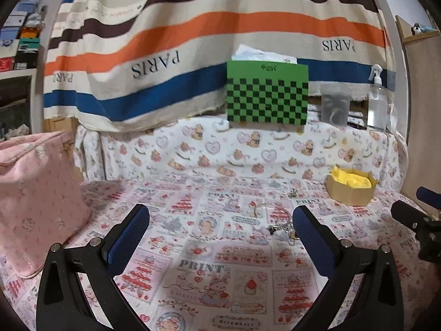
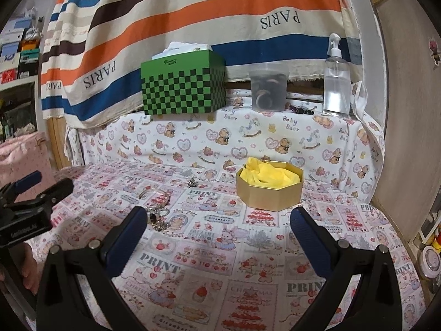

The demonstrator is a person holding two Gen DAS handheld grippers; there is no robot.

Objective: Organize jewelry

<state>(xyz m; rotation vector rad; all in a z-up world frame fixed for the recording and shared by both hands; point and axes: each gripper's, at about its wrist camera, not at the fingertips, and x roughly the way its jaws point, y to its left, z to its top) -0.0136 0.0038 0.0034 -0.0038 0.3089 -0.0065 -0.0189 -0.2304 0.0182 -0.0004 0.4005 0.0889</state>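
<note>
A gold octagonal box (image 2: pixel 268 195) lined with yellow tissue sits on the printed cloth; it also shows in the left wrist view (image 1: pixel 351 189). Jewelry lies loose to its left: a small silver charm (image 2: pixel 192 183), a thin bangle (image 2: pixel 154 193) and a bracelet with dark charms (image 2: pixel 159 219). In the left wrist view the bangle (image 1: pixel 259 207) and charm bracelet (image 1: pixel 281 227) lie just ahead of my right-hand finger. My left gripper (image 1: pixel 220 220) is open and empty above the cloth. My right gripper (image 2: pixel 219 220) is open and empty, in front of the box.
A pink fabric bag (image 1: pixel 35 193) stands at the left. On the raised ledge behind are a green checkered box (image 2: pixel 183 82), a clear cup (image 2: pixel 267 88) holding rings and a spray bottle (image 2: pixel 336 80). A striped cloth hangs behind.
</note>
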